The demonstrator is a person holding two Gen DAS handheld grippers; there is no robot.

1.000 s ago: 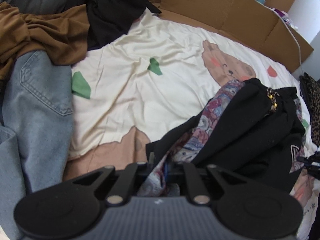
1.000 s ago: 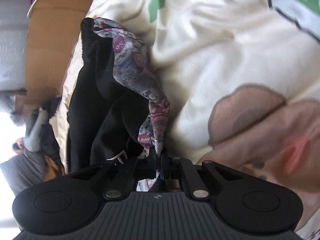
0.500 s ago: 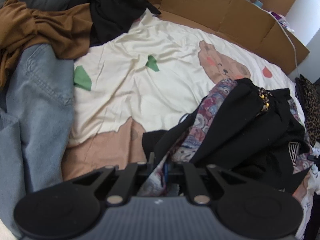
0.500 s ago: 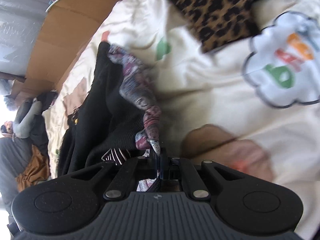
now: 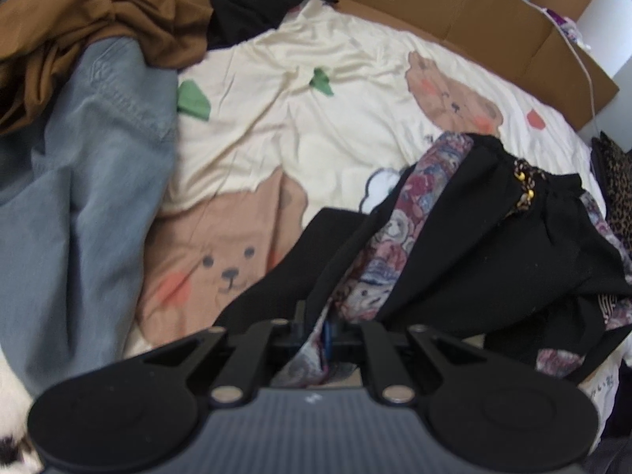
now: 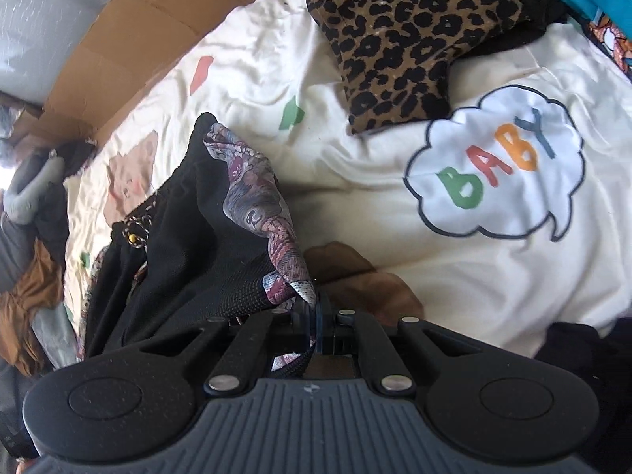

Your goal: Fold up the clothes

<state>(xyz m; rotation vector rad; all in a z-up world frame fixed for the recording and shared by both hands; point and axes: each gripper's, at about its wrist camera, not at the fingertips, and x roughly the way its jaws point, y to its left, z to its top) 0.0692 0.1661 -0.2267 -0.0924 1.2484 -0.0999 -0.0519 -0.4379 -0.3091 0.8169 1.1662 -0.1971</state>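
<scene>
A black garment with a purple floral lining hangs bunched above the cream bear-print bedsheet. My left gripper is shut on one floral edge of it. My right gripper is shut on another floral corner of the same garment, which drapes to the left in the right wrist view. A gold beaded trim shows on the black fabric. The fingertips of both grippers are hidden in the cloth.
Light blue jeans, a brown garment and a black one lie piled at the left. A leopard-print piece lies at the right. A cardboard wall borders the bed's far side. A "BABY" cloud print marks the sheet.
Both grippers have moved with the garment held. The left view now shows more sheet and a second bear face; the right view has swung to show the leopard piece and BABY print.
</scene>
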